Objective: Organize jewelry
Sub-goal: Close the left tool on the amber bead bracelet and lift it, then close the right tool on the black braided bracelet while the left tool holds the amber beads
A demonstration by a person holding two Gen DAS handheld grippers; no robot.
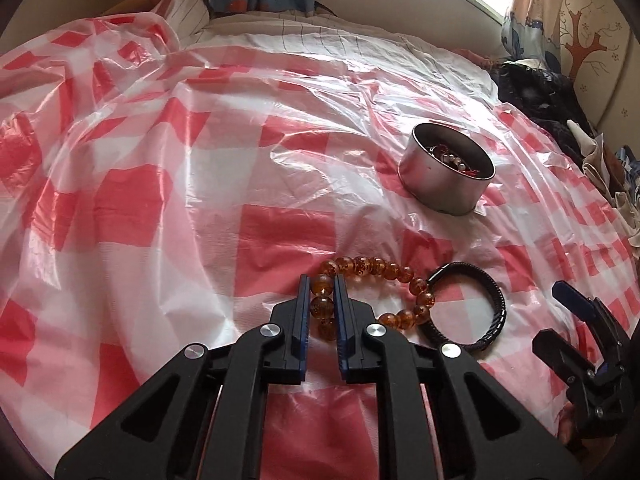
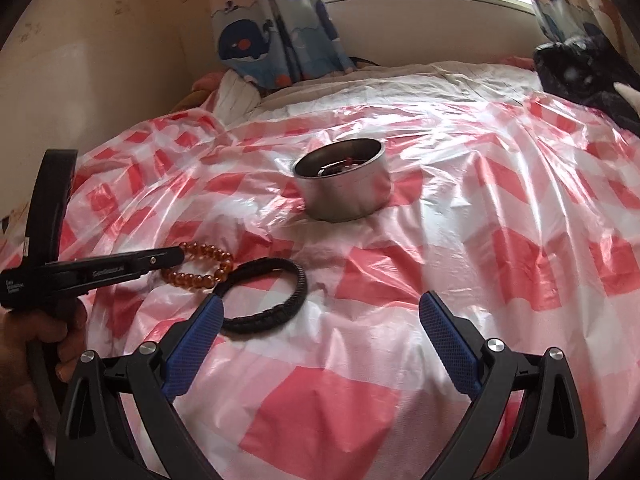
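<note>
Amber bead bracelet (image 1: 376,276) lies near the plastic sheet's (image 1: 160,200) front edge, pinched by our left gripper (image 1: 322,292); our right gripper (image 2: 320,312) gapes empty. Next we judge: lift it into the metal tin (image 1: 434,184).

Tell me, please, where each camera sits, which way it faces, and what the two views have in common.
Left wrist: rides the left gripper, looking down its fingers, shut on the amber bead bracelet; the right gripper shows at the right edge.
Right wrist: rides the open right gripper, facing the metal tin; a hand holding the left gripper shows at left.
Shared: both bracelets, including the black bracelet, tin, checked plastic sheet.
</note>
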